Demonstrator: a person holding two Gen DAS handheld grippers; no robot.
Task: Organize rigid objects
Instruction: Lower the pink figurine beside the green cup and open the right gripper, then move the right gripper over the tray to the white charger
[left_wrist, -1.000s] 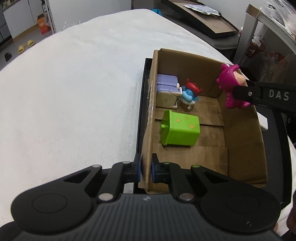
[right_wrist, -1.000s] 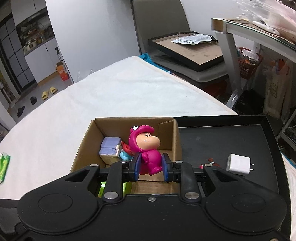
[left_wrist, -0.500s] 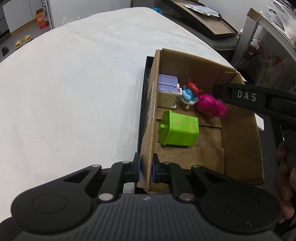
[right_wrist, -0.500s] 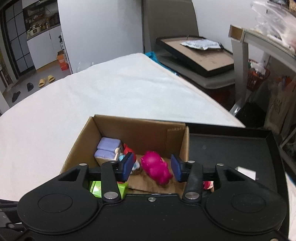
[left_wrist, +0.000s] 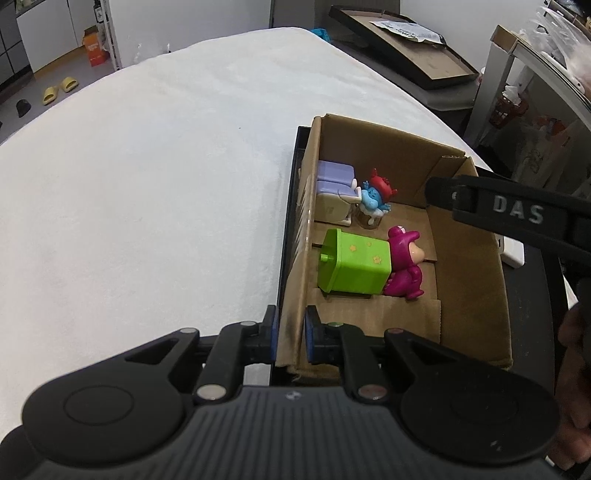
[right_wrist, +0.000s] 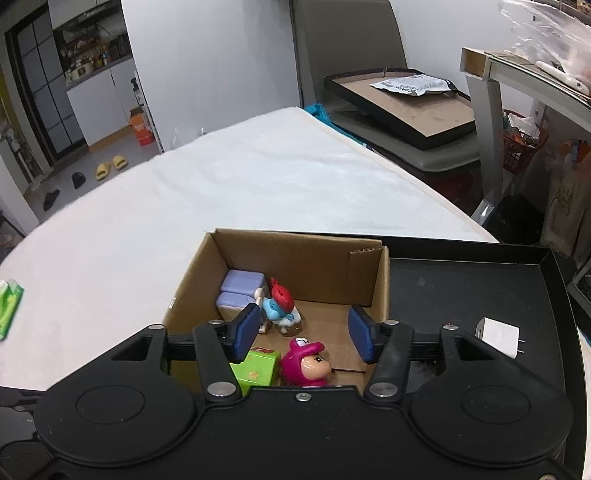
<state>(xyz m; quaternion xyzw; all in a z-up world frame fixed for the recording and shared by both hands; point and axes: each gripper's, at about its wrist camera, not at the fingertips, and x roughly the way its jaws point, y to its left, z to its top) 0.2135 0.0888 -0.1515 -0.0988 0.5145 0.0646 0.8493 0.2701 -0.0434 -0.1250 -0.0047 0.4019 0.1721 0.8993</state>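
A cardboard box (left_wrist: 469, 266) stands on a black tray (right_wrist: 480, 280). Inside lie a green toy bin (left_wrist: 354, 266), a pink figure (left_wrist: 404, 264) against it, a blue figure with a red hat (left_wrist: 375, 194) and a purple-and-cream toy (left_wrist: 334, 184). My left gripper (left_wrist: 290, 334) is shut on the box's near left wall. My right gripper (right_wrist: 303, 334) is open and empty above the box; the pink figure (right_wrist: 306, 363) lies below it. The green bin (right_wrist: 256, 369) is partly hidden by the gripper body.
A white charger plug (right_wrist: 498, 336) lies on the tray right of the box. A green packet (right_wrist: 9, 306) sits at the white table's left edge. A chair with a framed board (right_wrist: 406, 103) and a metal shelf stand beyond the table.
My right gripper opened and let the pink figure drop into the box, where it came to rest against the green bin. The right gripper then rose. The left gripper kept its hold.
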